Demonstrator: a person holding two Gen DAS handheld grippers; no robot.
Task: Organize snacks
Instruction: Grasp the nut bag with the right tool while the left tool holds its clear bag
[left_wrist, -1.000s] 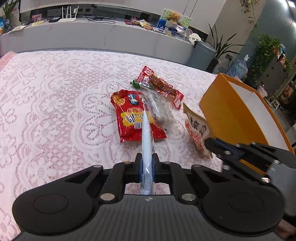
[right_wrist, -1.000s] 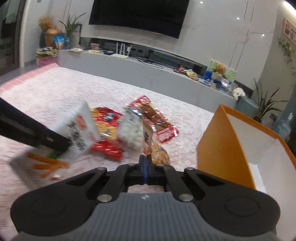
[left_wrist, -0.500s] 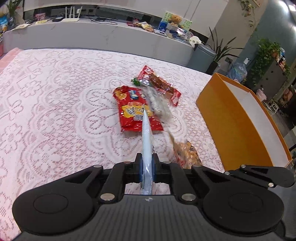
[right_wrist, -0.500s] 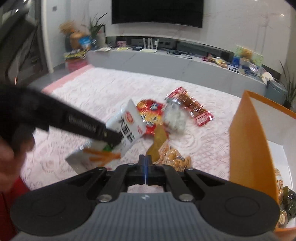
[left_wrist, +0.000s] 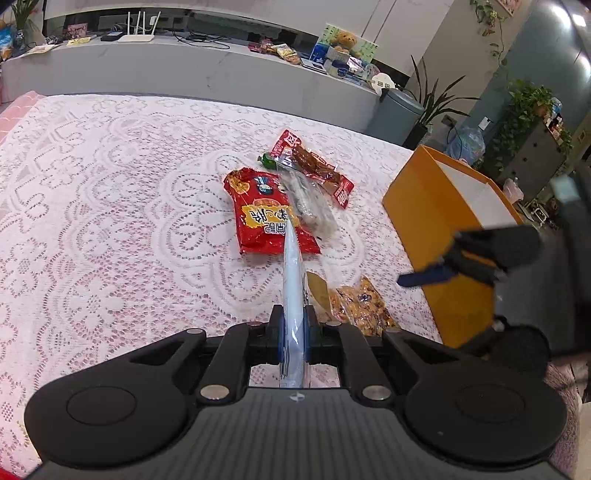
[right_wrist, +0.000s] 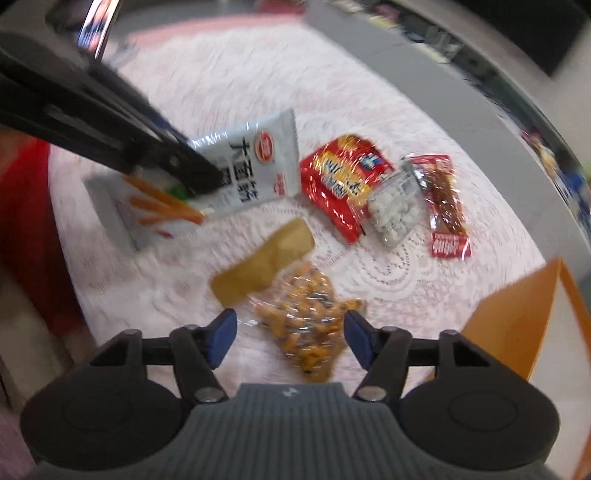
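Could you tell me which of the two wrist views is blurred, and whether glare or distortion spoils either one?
Right wrist view: motion-smeared throughout, worst at the edges, though the orange snack bag between the opening right tongs stays readable. Left wrist view: sharp, with fisheye bending at the rim, mild glare on the red snack bag, and only the right tongs blurred.

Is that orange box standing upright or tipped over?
Upright. The orange box stands on the lace tablecloth, open top up, white inside showing.
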